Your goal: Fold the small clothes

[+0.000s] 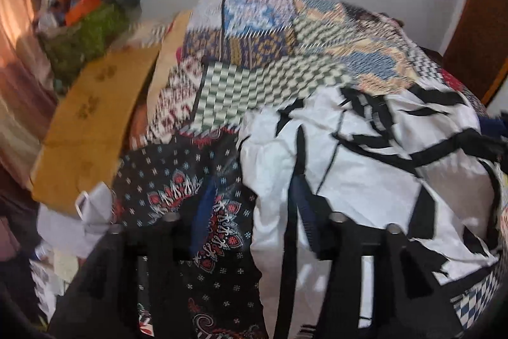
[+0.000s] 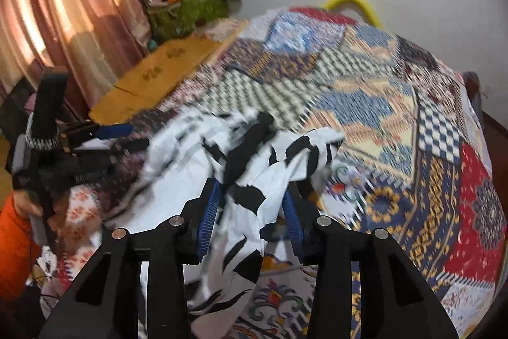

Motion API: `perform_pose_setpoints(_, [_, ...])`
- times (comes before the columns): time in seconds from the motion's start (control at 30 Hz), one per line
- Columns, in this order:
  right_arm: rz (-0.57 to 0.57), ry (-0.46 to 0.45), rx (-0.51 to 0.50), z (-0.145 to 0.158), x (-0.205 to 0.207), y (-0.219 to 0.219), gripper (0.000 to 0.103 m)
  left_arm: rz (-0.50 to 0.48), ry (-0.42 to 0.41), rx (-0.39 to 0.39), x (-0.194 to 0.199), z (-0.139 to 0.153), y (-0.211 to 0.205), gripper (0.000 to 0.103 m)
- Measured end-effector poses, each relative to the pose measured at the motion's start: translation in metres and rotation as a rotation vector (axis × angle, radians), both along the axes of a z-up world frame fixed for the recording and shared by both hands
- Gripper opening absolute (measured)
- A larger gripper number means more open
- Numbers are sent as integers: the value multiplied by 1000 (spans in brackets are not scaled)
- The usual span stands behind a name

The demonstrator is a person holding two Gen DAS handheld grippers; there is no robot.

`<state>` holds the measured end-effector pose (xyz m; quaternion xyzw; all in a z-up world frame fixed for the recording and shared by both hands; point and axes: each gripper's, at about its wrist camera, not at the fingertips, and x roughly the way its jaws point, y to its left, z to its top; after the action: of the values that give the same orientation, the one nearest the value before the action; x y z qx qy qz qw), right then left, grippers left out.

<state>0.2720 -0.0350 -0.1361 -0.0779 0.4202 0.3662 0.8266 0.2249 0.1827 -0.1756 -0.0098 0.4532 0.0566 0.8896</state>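
1. Right now your right gripper point(image 2: 250, 218) has its blue pads point(image 2: 208, 218) standing partly apart, with a bunched fold of the white and black garment point(image 2: 254, 180) running up between them; the cloth fills the gap, but blur keeps me from saying whether the pads truly pinch it

2. Your left gripper point(image 1: 250, 212) sits at the garment's other edge, one blue pad over the dark patterned cloth point(image 1: 190, 180), the other against the white fabric point(image 1: 365, 173); I cannot tell whether it grips

3. Beyond the fingers the garment lies crumpled on the patchwork bedspread point(image 2: 397, 104), not yet flat

4. Farther off, a yellow-brown mat point(image 2: 165, 75), a green basket point(image 2: 187, 10) and the curtain point(image 2: 63, 5) stay clear of the work

5. My read: you are at the spread-out step, before any fold. Next, secure both edges, draw them apart and lay the cloth smooth on the bedspread
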Motion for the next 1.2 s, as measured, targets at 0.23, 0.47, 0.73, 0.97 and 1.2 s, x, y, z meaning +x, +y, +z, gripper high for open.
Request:
perform_pose_setpoints(0.23, [55,-41,17,3,-21,28,46,-49,25,-85,-4,-6,-13,65])
perform_pose_setpoints(0.47, [45,-115,58,29,-31,16,50,-108,147,-118,-8,-45,-43,65])
perform_pose_setpoints(0.73, [92,5,-5,-12,-23,32,50,-98,146,-152,-16,-48,-47,65])
perform_pose_setpoints(0.97, [112,96,-142,-71,-25,28,50,-95,151,-133,-34,-49,-49,66])
perform_pose_setpoints(1.2, [91,96,-127,-62,-37,0,50,-76,138,-106,-49,-43,-51,66])
